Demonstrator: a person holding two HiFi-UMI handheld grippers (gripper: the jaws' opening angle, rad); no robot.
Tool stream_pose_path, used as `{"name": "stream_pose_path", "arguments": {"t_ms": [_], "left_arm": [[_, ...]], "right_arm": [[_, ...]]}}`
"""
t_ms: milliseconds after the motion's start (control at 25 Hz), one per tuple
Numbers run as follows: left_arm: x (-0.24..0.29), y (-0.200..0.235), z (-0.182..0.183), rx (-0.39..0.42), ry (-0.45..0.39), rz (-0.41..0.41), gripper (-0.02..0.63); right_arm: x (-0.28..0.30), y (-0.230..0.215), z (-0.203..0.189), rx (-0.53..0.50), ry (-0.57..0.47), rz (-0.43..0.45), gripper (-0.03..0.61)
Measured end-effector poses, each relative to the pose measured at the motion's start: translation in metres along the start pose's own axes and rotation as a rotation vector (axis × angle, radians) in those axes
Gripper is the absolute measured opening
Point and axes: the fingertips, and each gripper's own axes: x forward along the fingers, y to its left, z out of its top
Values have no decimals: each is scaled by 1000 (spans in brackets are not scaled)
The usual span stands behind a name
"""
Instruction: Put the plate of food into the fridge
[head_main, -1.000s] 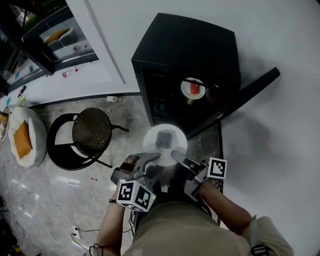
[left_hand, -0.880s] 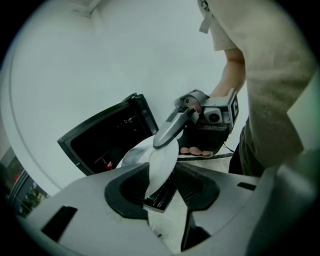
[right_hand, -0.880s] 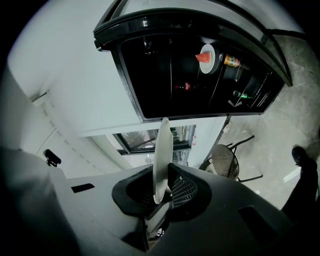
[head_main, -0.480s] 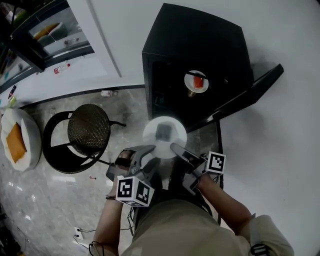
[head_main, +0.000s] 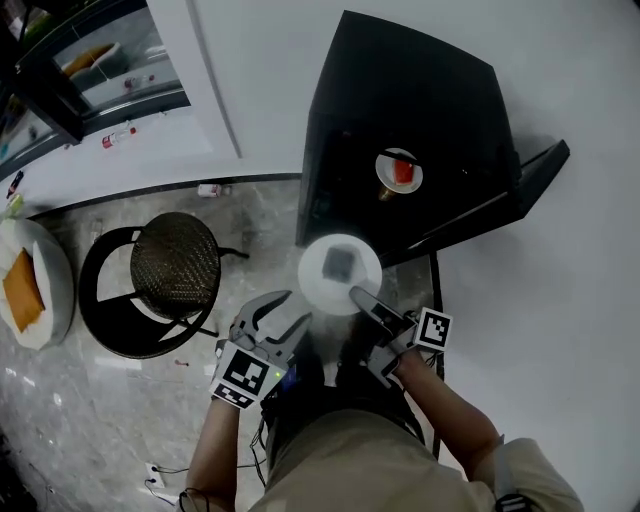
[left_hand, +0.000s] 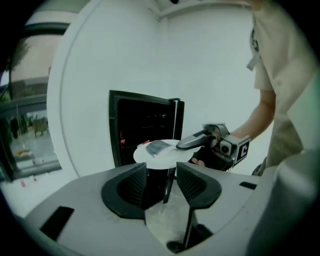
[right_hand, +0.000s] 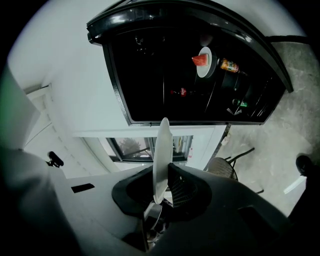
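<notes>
Right gripper (head_main: 360, 297) is clamped on plate (head_main: 322, 286) rim, plate is held before open fridge (head_main: 420, 90), left gripper (head_main: 284, 311) is spread, jaws just opened wider, nothing between them.

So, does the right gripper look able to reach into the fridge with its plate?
Probably yes. The fridge stands with its door open, the opening just ahead of the plate in the right gripper, and nothing shows between. Another plate with red food already sits inside.

Left gripper (head_main: 281, 311) drawn back off the plate (head_main: 318, 286), fingers (head_main: 265, 303) opening empty, plate nearer the fridge (head_main: 420, 90)
</notes>
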Motion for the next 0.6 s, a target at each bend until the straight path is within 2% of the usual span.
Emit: {"name": "stream_pose_path", "arguments": {"t_ms": [200, 320, 440, 600], "left_arm": [[15, 19, -20, -409, -121, -123, 187], [30, 21, -21, -600, -186, -205, 196], [48, 17, -23, -692, -200, -257, 196], [68, 15, -29, -747, -221, -284, 196]], "right_arm": [[6, -11, 3, -16, -19, 3, 61], [7, -18, 5, -25, -18, 8, 61], [7, -24, 8, -45, -3, 16, 61], [12, -32, 14, -73, 24, 25, 61]]}}
